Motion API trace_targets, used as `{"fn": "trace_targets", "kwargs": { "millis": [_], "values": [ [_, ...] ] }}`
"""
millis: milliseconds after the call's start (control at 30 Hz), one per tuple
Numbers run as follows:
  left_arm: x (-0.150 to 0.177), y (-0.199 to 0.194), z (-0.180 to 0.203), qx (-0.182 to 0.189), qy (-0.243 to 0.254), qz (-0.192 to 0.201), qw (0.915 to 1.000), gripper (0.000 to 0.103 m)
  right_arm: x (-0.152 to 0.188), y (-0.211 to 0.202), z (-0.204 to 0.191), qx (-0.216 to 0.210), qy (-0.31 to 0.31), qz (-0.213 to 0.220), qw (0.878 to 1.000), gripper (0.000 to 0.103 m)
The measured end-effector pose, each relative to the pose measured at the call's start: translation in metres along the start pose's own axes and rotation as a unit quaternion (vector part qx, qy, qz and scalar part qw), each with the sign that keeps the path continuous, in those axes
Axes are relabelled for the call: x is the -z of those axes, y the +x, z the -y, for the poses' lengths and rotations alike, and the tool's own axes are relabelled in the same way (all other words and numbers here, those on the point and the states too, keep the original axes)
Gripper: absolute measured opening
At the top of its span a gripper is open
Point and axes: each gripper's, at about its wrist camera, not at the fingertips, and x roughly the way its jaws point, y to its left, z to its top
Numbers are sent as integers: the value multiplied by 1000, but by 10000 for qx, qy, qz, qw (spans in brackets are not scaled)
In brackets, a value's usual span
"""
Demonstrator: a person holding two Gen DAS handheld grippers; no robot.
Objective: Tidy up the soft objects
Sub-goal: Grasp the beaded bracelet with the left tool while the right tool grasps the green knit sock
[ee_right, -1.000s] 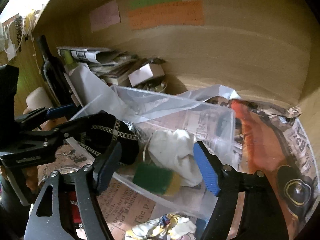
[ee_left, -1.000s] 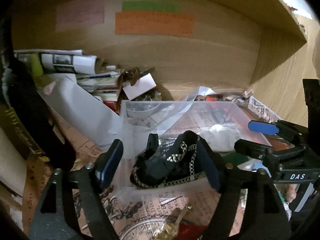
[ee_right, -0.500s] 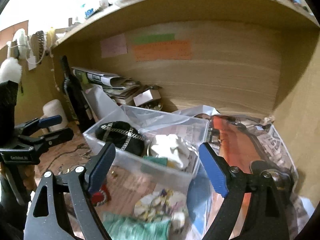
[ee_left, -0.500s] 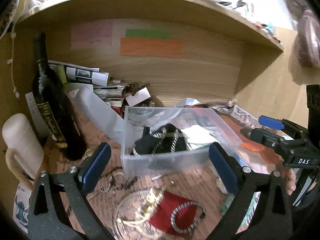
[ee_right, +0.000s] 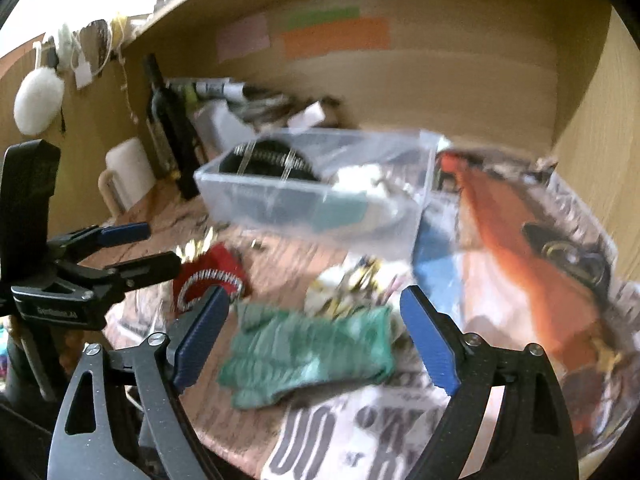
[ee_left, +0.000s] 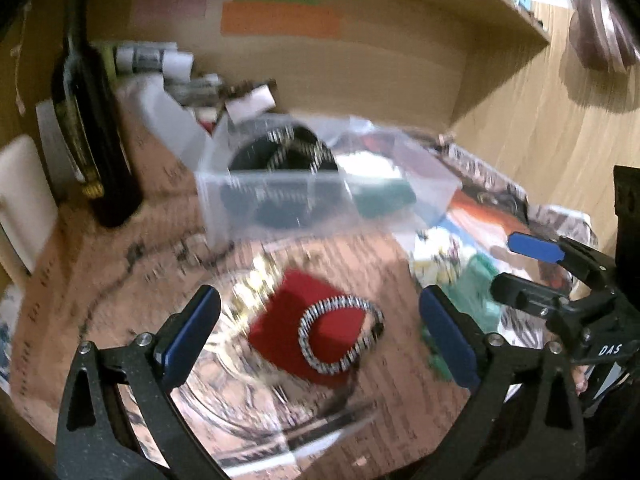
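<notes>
A clear plastic bin (ee_left: 280,196) (ee_right: 320,200) sits mid-desk holding a black chain-trimmed soft item (ee_left: 280,152) (ee_right: 268,160), a white cloth (ee_right: 360,176) and a green sponge (ee_left: 384,200). A red soft item with a striped loop (ee_left: 316,328) (ee_right: 212,276) lies on a glass plate (ee_left: 240,400), just ahead of my open, empty left gripper (ee_left: 320,336). A green glove (ee_right: 304,352) lies between the fingers of my open, empty right gripper (ee_right: 316,336). A floral cloth (ee_right: 352,284) lies beyond it. Both views are blurred.
A dark wine bottle (ee_left: 92,120) (ee_right: 168,128) and a cream mug (ee_right: 128,176) stand at the left. Stacked papers (ee_left: 160,60) fill the back left corner. Newspaper (ee_right: 520,260) covers the desk. Wooden shelf walls close the back and right.
Both grippers have pulled back from the bin and tilted down. The black item stays in the bin. The red item and the green glove now lie near the fingertips.
</notes>
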Motion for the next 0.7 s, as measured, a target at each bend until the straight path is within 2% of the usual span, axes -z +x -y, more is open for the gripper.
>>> {"fn": "trace_targets", "kwargs": {
  "millis": [267,367,400,500,567,700],
  "values": [
    [18,18,6,43,-30,-228,9997,100,24,20,-2,-6,-40,-374,9993,86],
    [20,28,7,107,-22,-380,9992,88,30,23,-2,37,-58,-435,9990,84],
    [21,31,8,94,12,-414,9991,88,32,23,-3,64,-96,-447,9989,83],
    [23,35,10,-2,81,-400,9992,86,34,24,-4,141,-182,-451,9987,78],
    [23,35,10,-23,78,-359,9993,83,33,24,-4,135,-190,-450,9987,68],
    [23,35,10,13,44,-352,9994,63,35,24,-3,119,-182,-445,9988,56]
  ]
}}
